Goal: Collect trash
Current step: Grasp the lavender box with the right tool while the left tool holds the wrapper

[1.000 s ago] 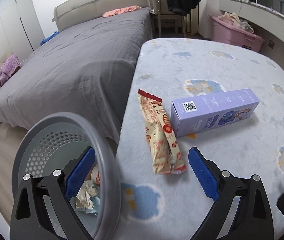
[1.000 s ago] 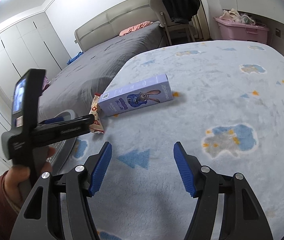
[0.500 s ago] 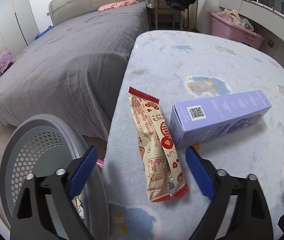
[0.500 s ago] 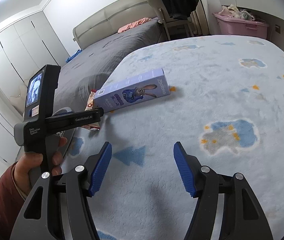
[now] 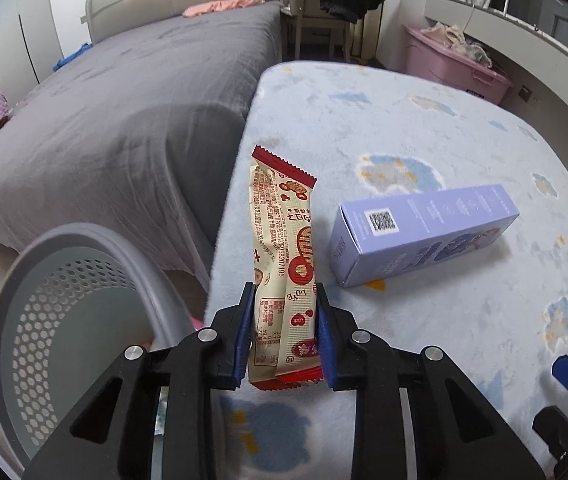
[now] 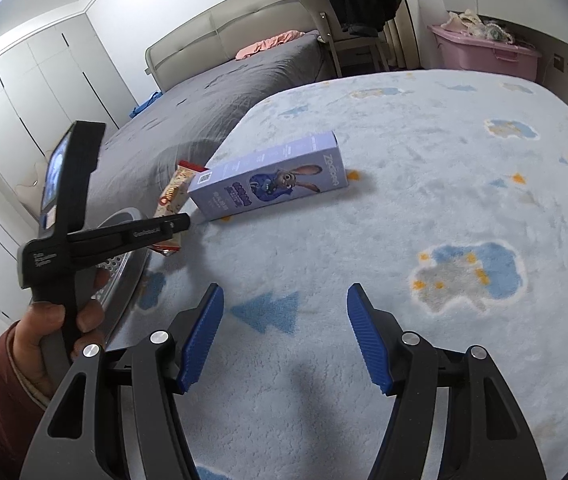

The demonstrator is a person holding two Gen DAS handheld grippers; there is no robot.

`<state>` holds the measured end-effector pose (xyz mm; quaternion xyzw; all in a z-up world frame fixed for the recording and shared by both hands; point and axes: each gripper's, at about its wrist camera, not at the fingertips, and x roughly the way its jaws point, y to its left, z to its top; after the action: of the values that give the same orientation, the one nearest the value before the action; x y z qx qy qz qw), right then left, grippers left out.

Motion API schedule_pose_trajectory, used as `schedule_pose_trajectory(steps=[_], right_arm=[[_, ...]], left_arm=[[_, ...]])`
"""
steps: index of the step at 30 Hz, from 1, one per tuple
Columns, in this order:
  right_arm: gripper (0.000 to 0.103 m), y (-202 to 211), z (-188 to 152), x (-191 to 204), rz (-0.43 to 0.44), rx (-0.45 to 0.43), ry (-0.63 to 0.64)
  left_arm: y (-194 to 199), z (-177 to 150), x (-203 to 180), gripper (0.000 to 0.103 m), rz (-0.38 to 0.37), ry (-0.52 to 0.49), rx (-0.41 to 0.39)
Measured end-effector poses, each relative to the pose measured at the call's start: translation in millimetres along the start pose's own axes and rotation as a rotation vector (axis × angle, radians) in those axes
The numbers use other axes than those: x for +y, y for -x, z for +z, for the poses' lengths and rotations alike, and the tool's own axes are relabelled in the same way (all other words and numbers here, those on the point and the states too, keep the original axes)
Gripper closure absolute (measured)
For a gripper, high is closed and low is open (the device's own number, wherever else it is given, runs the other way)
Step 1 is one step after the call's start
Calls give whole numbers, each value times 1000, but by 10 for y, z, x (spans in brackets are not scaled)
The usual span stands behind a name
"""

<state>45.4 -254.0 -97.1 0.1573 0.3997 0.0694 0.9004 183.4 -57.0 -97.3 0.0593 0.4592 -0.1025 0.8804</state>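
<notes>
The left gripper (image 5: 284, 328) has just been closing its fingers, and they now pinch the near end of a snack wrapper (image 5: 284, 248) that lies at the left edge of a bed with a pale blue blanket (image 6: 423, 208). A grey perforated bin (image 5: 64, 312) stands just left of that edge. A purple box (image 5: 423, 232), printed with a rabbit and a QR code, lies right of the wrapper. The right gripper (image 6: 282, 336) hovers with fingers wide over bare blanket, holding nothing.

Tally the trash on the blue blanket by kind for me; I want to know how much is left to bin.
Snack wrapper, pinched in the left gripper whose jaws have just been closing: 1
Purple carton, lying flat: 1
Total: 2
</notes>
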Motion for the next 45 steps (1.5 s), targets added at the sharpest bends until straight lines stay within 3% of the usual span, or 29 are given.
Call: schedule_pose_trajectory(steps=[10,18,30,45], right_arm=[[41,-31,387,-189,-27,-6,91],[41,-291,698,-302,-42,38,305],[37,-868,1038,-461,73,106,484],[33,-1261,1229,-248,191,158,685]], left_arm=[[269,35,85,75,24,11,-58],[393,36,72,75,21,16,-95],[348,82,26,75,44,20,-99],[187,129,109,75,76,41,-79]])
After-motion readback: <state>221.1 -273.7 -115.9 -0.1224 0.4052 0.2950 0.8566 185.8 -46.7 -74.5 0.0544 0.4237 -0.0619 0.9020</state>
